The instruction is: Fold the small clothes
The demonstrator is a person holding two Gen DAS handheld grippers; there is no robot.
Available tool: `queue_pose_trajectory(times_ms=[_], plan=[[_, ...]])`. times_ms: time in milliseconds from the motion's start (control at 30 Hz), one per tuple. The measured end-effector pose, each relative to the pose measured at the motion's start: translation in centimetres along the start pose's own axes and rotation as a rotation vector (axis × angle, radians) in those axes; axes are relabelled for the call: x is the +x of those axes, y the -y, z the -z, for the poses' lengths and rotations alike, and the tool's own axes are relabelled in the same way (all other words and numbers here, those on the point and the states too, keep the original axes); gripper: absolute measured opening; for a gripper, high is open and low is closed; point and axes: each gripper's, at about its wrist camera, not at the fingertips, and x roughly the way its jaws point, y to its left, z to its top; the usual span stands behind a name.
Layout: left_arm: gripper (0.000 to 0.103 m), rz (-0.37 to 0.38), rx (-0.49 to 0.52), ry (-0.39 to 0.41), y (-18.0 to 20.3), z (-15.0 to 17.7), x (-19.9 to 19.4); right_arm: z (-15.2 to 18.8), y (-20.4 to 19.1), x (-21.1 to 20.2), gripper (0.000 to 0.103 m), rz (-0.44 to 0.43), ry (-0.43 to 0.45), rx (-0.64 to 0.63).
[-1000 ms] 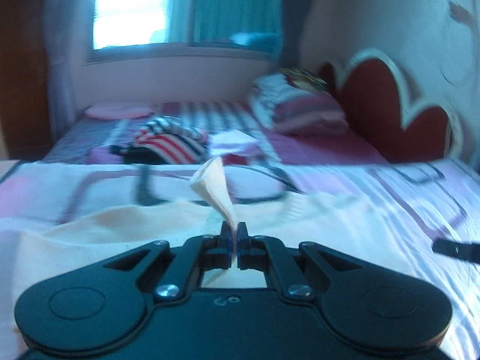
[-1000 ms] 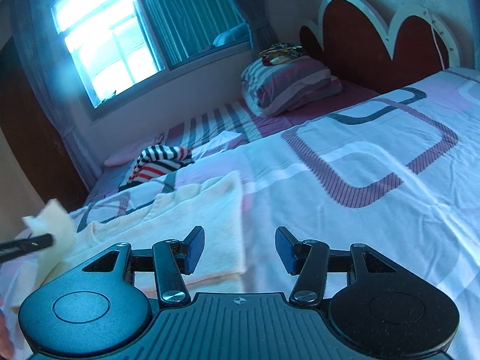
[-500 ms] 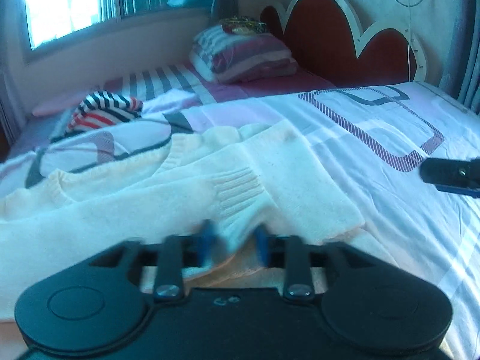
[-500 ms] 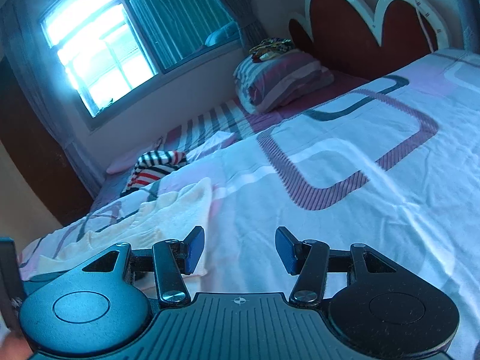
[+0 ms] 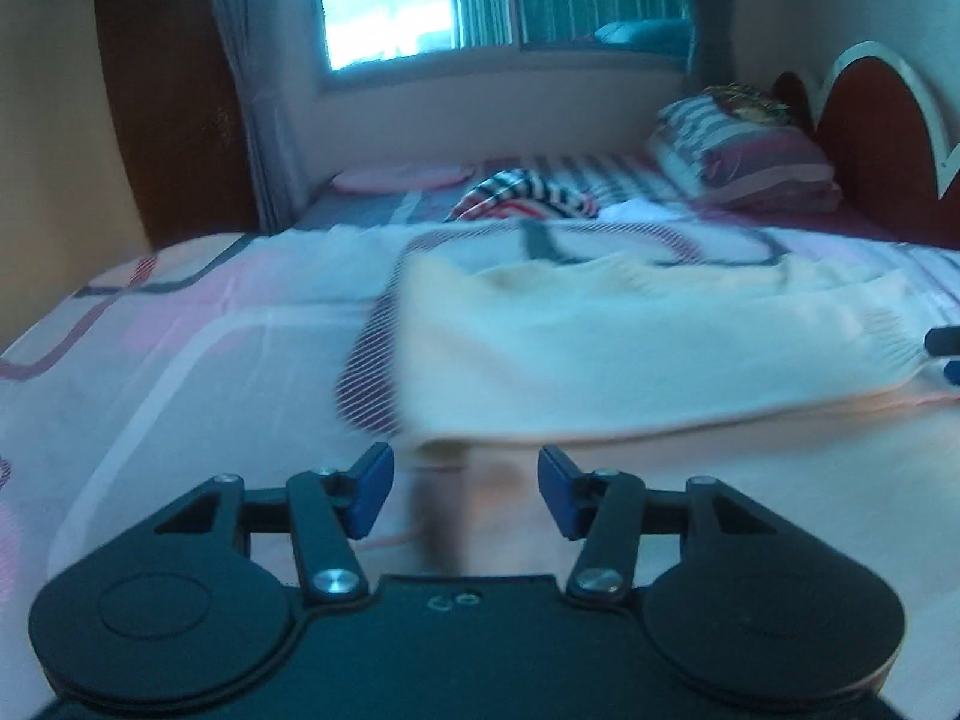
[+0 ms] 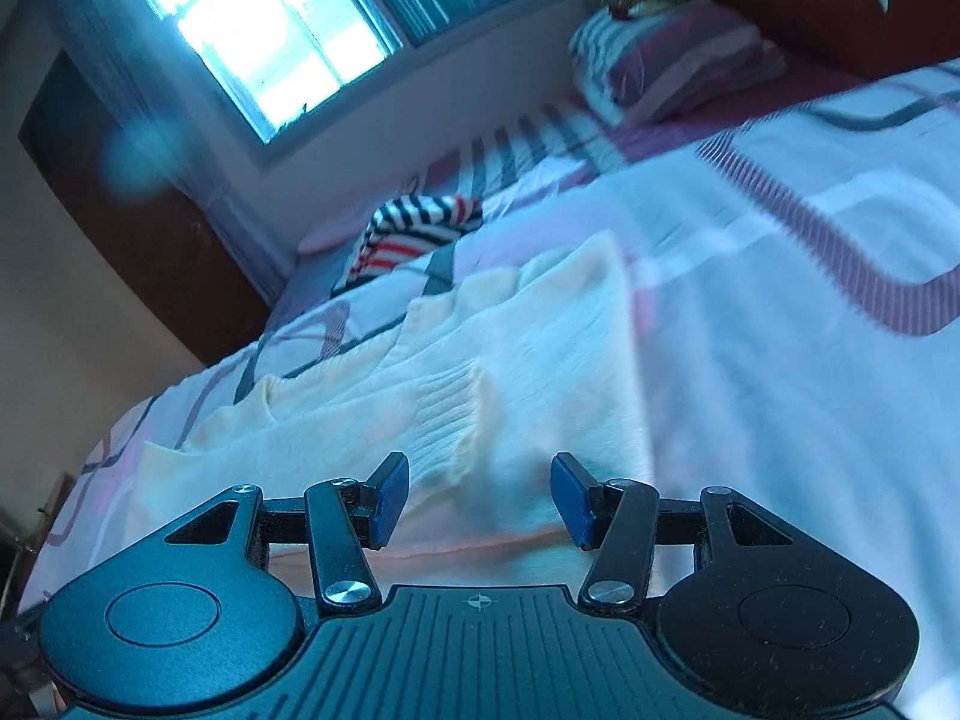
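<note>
A cream knit sweater lies flat on the bed, with one sleeve folded across its body; it also shows in the right wrist view, ribbed cuff near the middle. My left gripper is open and empty, just short of the sweater's near left edge. My right gripper is open and empty, low over the sweater's near right part. The right gripper's fingertips show at the right edge of the left wrist view.
The bed sheet is white with pink and grey patterns. A striped red, white and dark garment lies further back, also in the right wrist view. Pillows sit by the red headboard. A window is behind.
My left gripper let go of the cream sleeve, opened wide and swung to the sweater's left side. My right gripper moved left over the sweater and stayed open.
</note>
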Motion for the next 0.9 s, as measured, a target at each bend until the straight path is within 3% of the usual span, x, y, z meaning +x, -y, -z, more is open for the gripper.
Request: queue_pose_trajectory(times_ms=[100, 167, 300, 400, 500, 633, 900], plan=[[0.049, 0.016, -0.007, -0.003, -0.7, -0.5, 0.9, -0.3, -0.8, 1.1, 0.052, 0.024, 0.004, -0.017], [0.044, 0.043, -0.015, -0.031, -0.8, -0.6, 2.0, -0.6, -1.4, 1.5, 0.008, 0.029, -0.008, -0.041], [0.044, 0.052, -0.046, -0.045, -1.2, -0.2, 3.0, -1.0, -2.9, 1.5, 0.004, 0.052, 0.005, -0.124], [0.044, 0.057, -0.046, -0.041, -1.5, 0.3, 3.0, -1.8, -3.6, -1.5, 0.004, 0.056, 0.110, -0.171], [0.043, 0.061, -0.028, -0.037, -1.5, 0.1, 3.1, -2.2, -2.7, -4.2, 0.004, 0.114, 0.194, -0.176], [0.031, 0.080, -0.027, -0.035, -1.2, -0.2, 3.2, -0.8, -0.6, -2.8, 0.004, 0.155, 0.092, -0.161], [0.026, 0.098, -0.029, -0.044, -1.3, -0.2, 3.5, 0.2, 0.4, -2.3, 0.004, 0.167, 0.080, -0.147]])
